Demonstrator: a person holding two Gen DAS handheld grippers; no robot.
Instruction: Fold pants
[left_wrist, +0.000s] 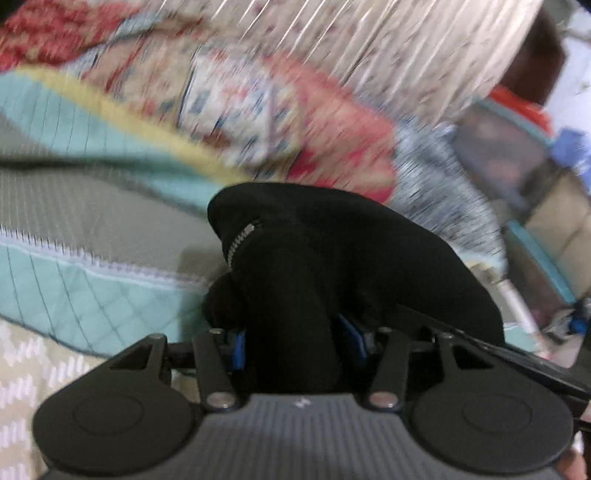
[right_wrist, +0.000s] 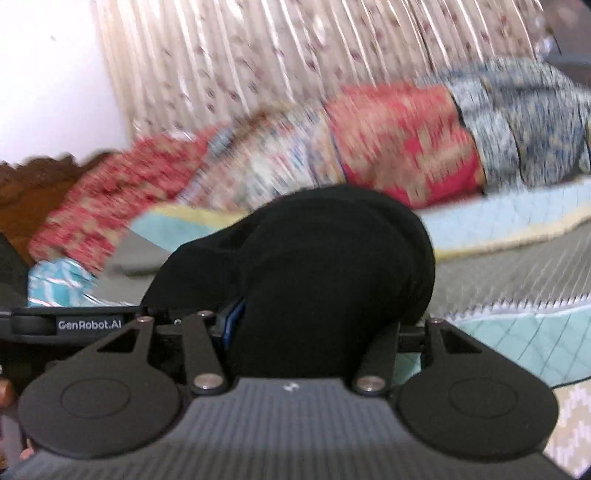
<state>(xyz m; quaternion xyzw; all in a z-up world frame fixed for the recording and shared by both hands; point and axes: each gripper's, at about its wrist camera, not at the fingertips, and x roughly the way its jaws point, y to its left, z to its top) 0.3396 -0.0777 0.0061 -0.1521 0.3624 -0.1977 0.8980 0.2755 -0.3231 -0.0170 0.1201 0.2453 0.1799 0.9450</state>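
Black pants bunched and raised above the bed, pinched in left claw and right claw alike; zipper showing; background blurred, probably blankets.

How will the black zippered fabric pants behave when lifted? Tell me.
Likely floppy: the black zippered fabric pants bulge and drape around the left gripper. Probably light; a bunched wad stays up in the right gripper. The thick bunch may slip unevenly.
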